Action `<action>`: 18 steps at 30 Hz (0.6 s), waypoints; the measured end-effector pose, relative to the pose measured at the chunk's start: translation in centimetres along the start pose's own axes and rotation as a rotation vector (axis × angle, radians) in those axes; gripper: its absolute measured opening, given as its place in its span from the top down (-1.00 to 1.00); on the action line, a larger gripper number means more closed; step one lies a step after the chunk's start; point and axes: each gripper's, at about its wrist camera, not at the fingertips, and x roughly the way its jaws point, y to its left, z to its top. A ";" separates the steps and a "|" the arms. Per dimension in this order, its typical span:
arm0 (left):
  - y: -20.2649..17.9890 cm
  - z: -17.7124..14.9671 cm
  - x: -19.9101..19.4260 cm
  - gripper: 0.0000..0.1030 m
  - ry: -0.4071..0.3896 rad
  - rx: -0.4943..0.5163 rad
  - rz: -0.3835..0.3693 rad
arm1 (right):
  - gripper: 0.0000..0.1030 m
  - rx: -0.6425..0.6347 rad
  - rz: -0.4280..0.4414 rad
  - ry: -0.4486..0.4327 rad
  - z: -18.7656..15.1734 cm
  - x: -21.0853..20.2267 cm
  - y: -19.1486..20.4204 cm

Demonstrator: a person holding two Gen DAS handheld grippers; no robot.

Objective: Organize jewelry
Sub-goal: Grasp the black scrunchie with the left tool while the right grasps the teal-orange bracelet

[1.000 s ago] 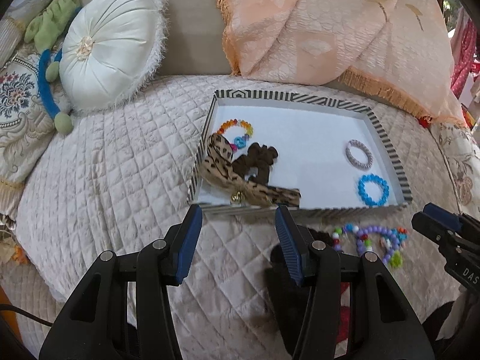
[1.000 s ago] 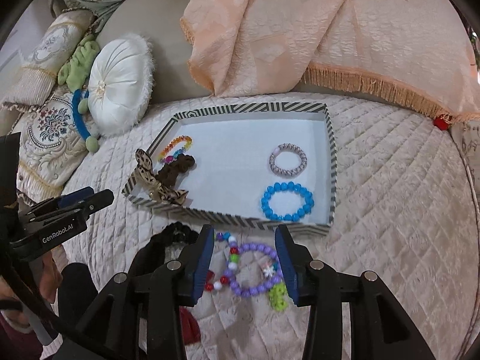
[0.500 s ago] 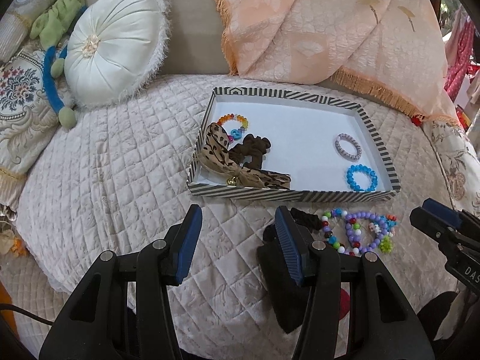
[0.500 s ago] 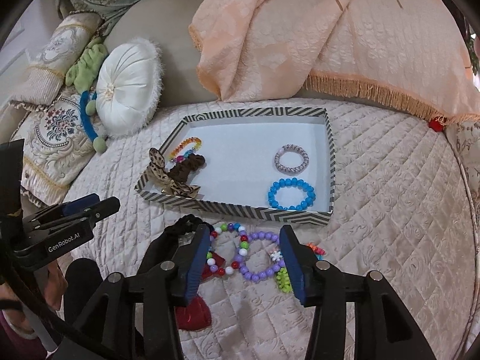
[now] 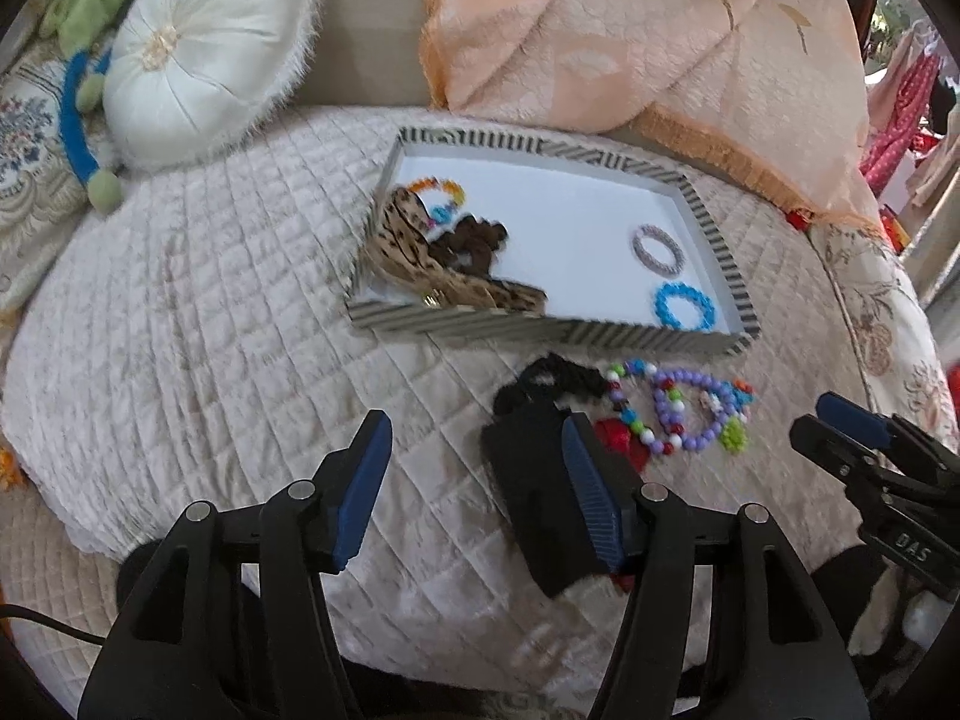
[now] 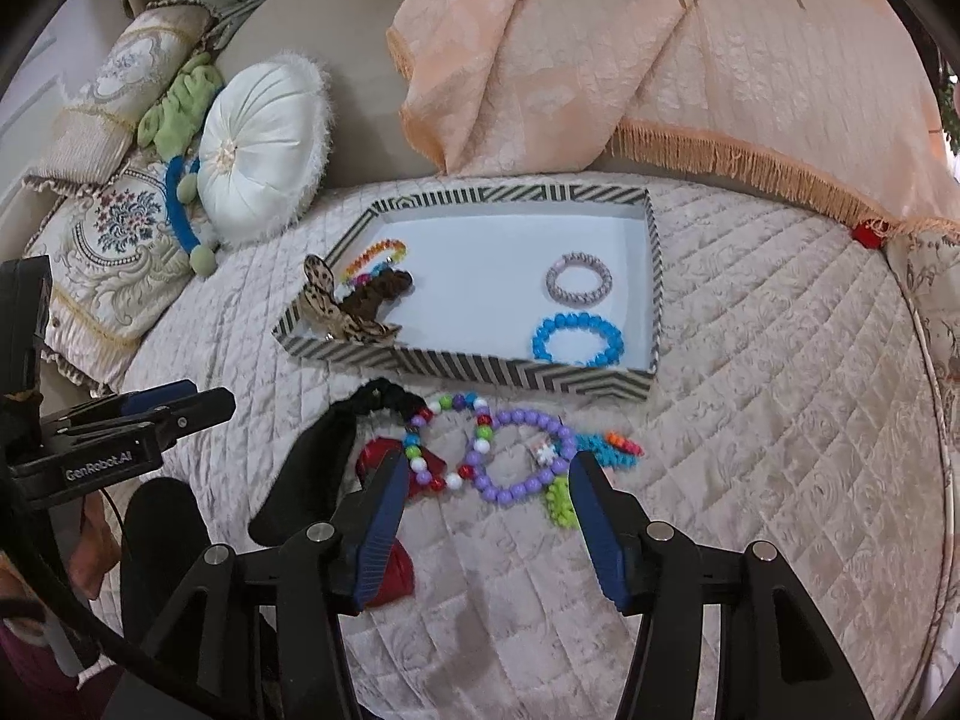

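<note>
Cushion (image 6: 264, 147), peach throw (image 6: 660, 54) behind tray (image 6: 456, 366).

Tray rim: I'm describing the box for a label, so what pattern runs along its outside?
Black-and-white chevron stripes on the tray rim, clearest in the right wrist view.

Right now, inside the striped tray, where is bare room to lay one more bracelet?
The white middle of the tray is free, between the brown scrunchie on the left and the grey bracelet and blue bracelet on the right. The back part is bare too. The left front corner is crowded by the leopard bow and the rainbow bracelet.
</note>
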 end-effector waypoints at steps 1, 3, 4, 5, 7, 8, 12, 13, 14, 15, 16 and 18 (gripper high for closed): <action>0.0 -0.2 0.2 -0.18 0.012 -0.002 -0.011 | -0.03 0.003 -0.001 0.004 -0.2 0.1 -0.2; 0.1 -0.5 0.6 -0.22 0.037 -0.010 -0.031 | -0.04 0.009 -0.007 0.016 -0.5 0.4 -0.7; 0.1 -0.6 0.8 -0.25 0.047 -0.012 -0.040 | -0.04 0.013 -0.010 0.022 -0.7 0.5 -1.0; 0.0 -0.9 1.2 -0.25 0.063 -0.014 -0.052 | -0.04 0.017 -0.013 0.028 -0.8 0.7 -1.2; -0.2 -1.2 1.9 -0.26 0.088 -0.015 -0.062 | -0.04 0.030 -0.016 0.042 -1.1 1.2 -1.7; -0.3 -1.3 2.2 -0.26 0.098 -0.018 -0.066 | -0.04 0.036 -0.018 0.050 -1.3 1.4 -2.0; -0.6 -1.5 3.6 -0.33 0.131 -0.047 -0.090 | -0.04 0.041 -0.021 0.071 -1.7 2.0 -2.7; -0.6 -1.5 3.8 -0.35 0.135 -0.051 -0.093 | -0.04 0.042 -0.022 0.073 -1.8 2.1 -2.9; -0.7 -1.5 4.2 -0.35 0.139 -0.053 -0.092 | -0.04 0.046 -0.027 0.074 -1.9 2.2 -3.2; -0.9 -1.5 4.5 -0.35 0.147 -0.053 -0.088 | -0.04 0.053 -0.033 0.075 -2.0 2.4 -3.6; -0.9 -1.6 5.0 -0.35 0.159 -0.054 -0.087 | -0.04 0.062 -0.037 0.078 -2.0 2.5 -4.0; -0.9 -1.7 5.8 -0.35 0.178 -0.061 -0.091 | -0.04 0.087 -0.046 0.082 -2.0 3.0 -5.1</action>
